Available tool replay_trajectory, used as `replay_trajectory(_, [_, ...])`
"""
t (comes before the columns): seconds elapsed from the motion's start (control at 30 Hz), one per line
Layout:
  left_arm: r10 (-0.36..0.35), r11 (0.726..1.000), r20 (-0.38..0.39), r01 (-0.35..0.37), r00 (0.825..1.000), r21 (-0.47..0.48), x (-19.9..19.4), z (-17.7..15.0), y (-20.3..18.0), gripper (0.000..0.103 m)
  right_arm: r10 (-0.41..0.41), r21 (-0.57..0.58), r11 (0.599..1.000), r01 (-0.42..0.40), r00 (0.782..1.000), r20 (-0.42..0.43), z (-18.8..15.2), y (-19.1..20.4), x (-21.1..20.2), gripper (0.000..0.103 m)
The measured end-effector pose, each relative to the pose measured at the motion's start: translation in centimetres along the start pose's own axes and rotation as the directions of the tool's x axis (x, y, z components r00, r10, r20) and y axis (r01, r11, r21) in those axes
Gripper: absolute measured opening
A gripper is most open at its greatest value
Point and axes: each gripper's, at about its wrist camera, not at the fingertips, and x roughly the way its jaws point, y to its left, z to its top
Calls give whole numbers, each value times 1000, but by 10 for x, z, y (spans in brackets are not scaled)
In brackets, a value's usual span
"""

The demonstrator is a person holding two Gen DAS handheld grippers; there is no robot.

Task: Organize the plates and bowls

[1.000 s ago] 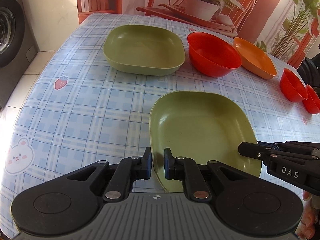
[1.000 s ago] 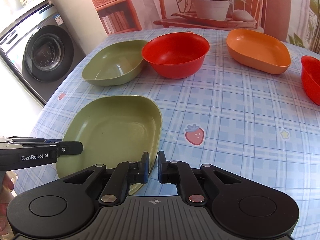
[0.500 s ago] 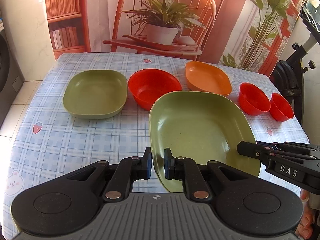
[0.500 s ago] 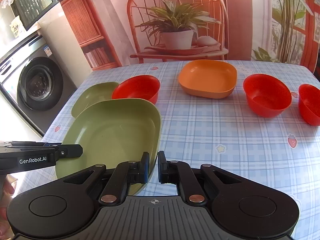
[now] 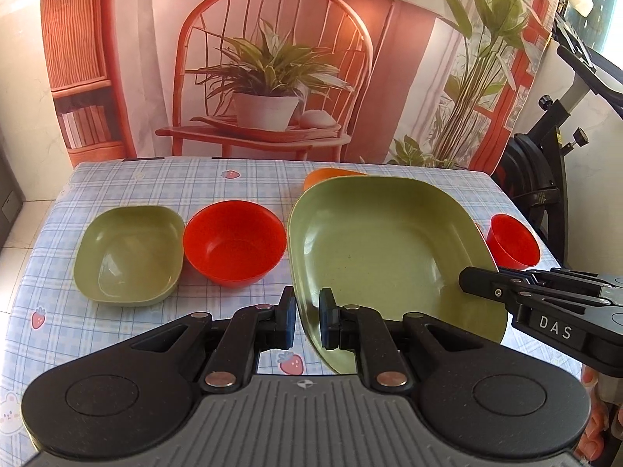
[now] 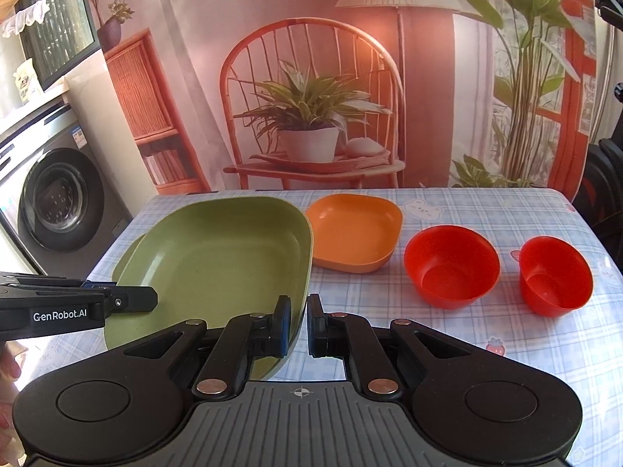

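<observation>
Two grippers pinch one large green plate: left gripper (image 5: 307, 319) on its left rim, right gripper (image 6: 299, 325) on its right rim, jaws of each pressed against the rim. Large green plate (image 5: 383, 249) is held in the air above the counter (image 5: 128, 183), tilted, near edge lower. One second ago it lay flat on the checked cloth; half a second ago it was already lifted; now it sits higher in both views and covers more of the row behind. In the left view it hides most of the orange plate (image 6: 356, 233).

Count on the counter: one second green plate (image 5: 130, 255), one orange plate, three red bowls, namely large (image 5: 234, 242), medium (image 6: 451, 265) and small (image 6: 555, 275). Green plate and large red bowl stand just beside each other. Medium and small red bowls stand near each other at right.
</observation>
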Motion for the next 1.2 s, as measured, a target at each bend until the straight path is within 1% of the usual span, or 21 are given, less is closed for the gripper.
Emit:
replay_trajectory(0.17, [-15, 1000, -6, 15, 1000, 21, 18, 16, -9, 13, -26, 8, 1000, 26, 1000, 8, 11, -17, 15, 8])
replay_trajectory(0.33, [-40, 999, 0, 40, 999, 22, 41, 44, -11, 13, -37, 27, 999, 37, 999, 26, 27, -32, 28, 8])
replay_trajectory(0.53, [-49, 997, 41, 46, 998, 63, 58, 81, -14, 13, -50, 36, 998, 47, 996, 70, 60, -46, 47, 8])
replay_trajectory(0.6, [-55, 996, 48, 52, 997, 67, 69, 96, -13, 13, -53, 41, 998, 50, 995, 80, 68, -50, 55, 9])
replay_trajectory(0.7, [-54, 996, 58, 49, 997, 80, 90, 110, -10, 13, -60, 49, 997, 56, 994, 91, 78, -56, 73, 9])
replay_trajectory(0.8, [-58, 992, 39, 54, 998, 114, 118, 117, -12, 13, -79, 53, 996, 74, 993, 87, 79, -62, 96, 9])
replay_trajectory(0.97, [-68, 984, -8, 68, 998, 165, 163, 119, -15, 13, -117, 92, 989, 112, 992, 48, 72, -78, 141, 9])
replay_trajectory(1.1, [-66, 981, -50, 74, 997, 178, 193, 117, -13, 13, -134, 115, 985, 132, 991, 11, 63, -84, 168, 9])
replay_trajectory(1.2, [-72, 982, -72, 83, 995, 171, 209, 115, -8, 13, -137, 108, 985, 138, 990, -15, 55, -87, 185, 10])
